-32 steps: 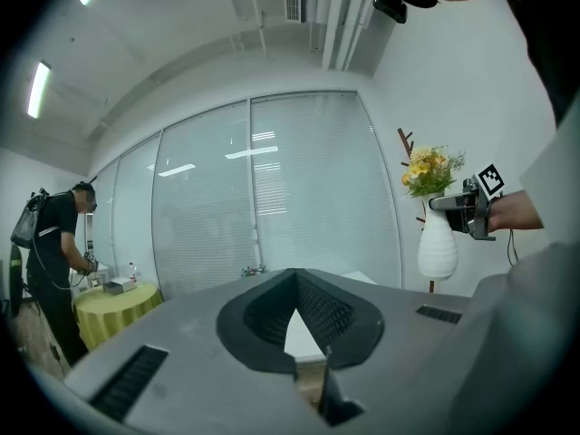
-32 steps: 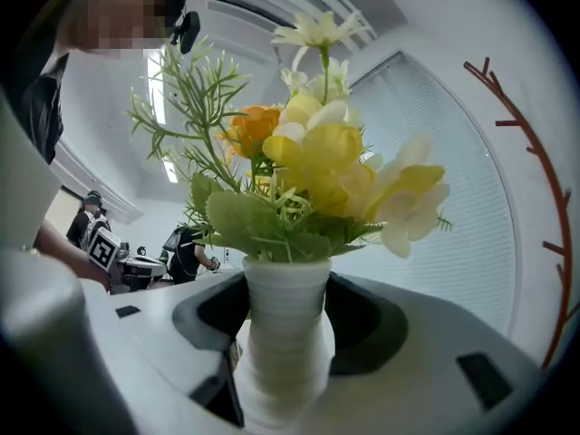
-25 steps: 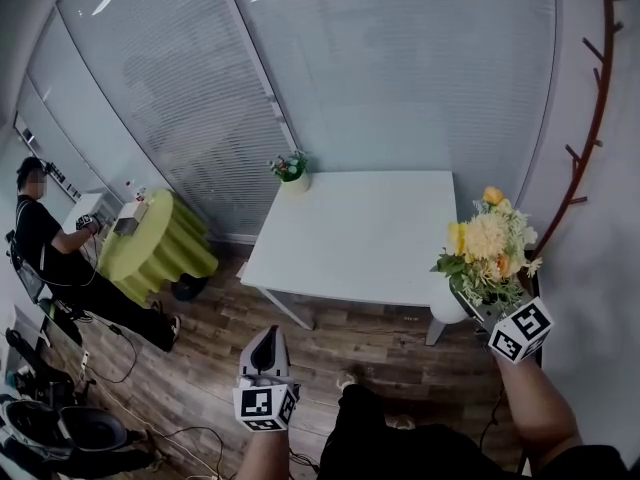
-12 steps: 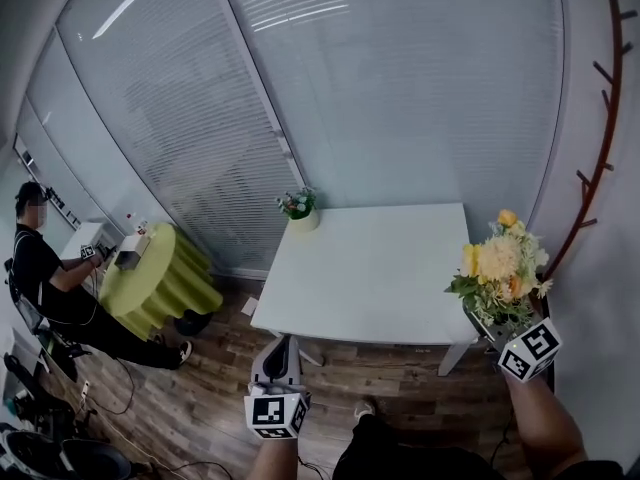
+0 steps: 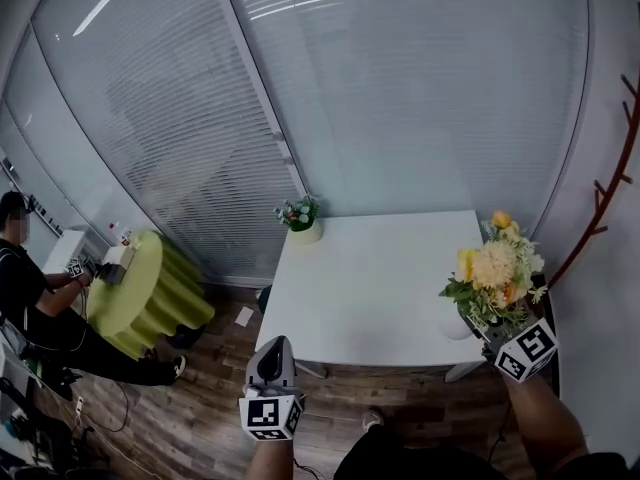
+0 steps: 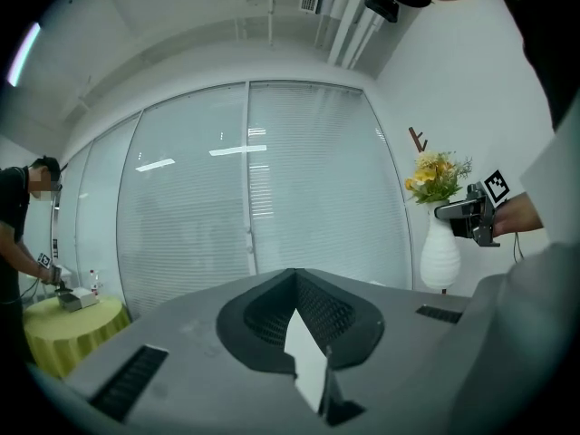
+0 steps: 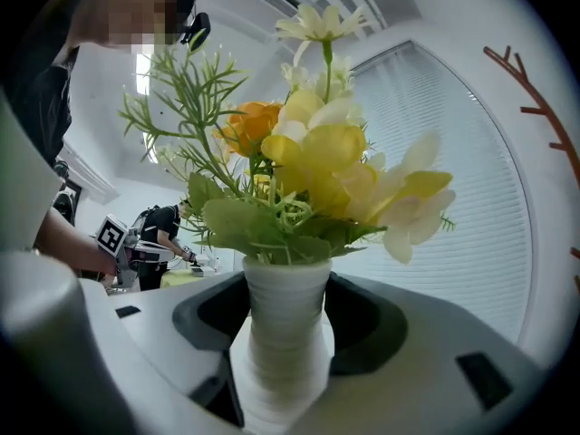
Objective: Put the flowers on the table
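A white vase (image 5: 455, 324) of yellow and cream flowers (image 5: 497, 273) hangs over the near right corner of the white table (image 5: 370, 288). My right gripper (image 5: 482, 330) is shut on it. In the right gripper view the ribbed vase neck (image 7: 285, 320) stands upright between the jaws of the right gripper (image 7: 283, 392), with the blooms (image 7: 317, 152) above. My left gripper (image 5: 270, 353) is low in front of the table's near edge, shut, with nothing in it. The left gripper view shows the held vase (image 6: 441, 252) off to the right.
A small pot of flowers (image 5: 300, 223) stands on the table's far left corner. A round table with a green cloth (image 5: 150, 293) and a seated person (image 5: 25, 303) are at the left. Blinds cover the glass wall behind. A brown coat rack (image 5: 612, 183) rises at the right.
The table has come nearer and fills more of the head view. The right gripper still carries the vase by the table's near right corner. The left gripper keeps its pose.
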The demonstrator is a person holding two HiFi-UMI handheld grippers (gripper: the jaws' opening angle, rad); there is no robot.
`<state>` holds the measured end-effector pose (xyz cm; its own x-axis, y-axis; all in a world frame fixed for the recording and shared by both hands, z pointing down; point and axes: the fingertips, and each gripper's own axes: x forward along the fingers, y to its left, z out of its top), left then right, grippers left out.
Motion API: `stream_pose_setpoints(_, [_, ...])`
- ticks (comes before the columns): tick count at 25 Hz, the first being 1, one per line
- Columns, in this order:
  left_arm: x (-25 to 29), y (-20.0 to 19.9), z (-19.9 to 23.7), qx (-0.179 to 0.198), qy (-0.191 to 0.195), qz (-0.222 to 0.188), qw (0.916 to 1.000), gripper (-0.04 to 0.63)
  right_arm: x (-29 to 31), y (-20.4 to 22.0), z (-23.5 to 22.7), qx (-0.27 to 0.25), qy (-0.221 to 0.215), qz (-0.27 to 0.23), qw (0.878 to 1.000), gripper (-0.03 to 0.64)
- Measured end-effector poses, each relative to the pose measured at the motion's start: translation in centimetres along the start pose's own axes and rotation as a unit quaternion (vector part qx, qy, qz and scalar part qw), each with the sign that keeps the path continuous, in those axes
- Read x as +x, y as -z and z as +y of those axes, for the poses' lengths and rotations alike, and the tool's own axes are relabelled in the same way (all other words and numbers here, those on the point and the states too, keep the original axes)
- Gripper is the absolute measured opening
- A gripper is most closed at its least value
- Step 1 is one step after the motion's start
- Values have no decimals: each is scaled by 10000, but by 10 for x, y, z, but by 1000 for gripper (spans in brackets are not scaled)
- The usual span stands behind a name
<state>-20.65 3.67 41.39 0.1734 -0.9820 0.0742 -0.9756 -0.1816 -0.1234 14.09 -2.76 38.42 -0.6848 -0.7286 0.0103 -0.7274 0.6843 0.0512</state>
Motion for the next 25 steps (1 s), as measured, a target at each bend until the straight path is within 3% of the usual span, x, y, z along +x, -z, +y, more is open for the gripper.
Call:
stream_pose_setpoints(5, [36, 24, 33, -216, 137, 136, 9996, -5, 40, 2, -1, -29, 138, 137, 9998, 270])
stream_pose_setpoints(16, [112, 26, 91, -76, 571, -74, 9983, -5, 120, -8, -7, -103, 594, 51, 9982, 270])
stream_pose_setpoints(25, [161, 2, 102, -337, 829, -159, 9959, -5, 147, -10, -18, -54, 759, 119, 9970, 270])
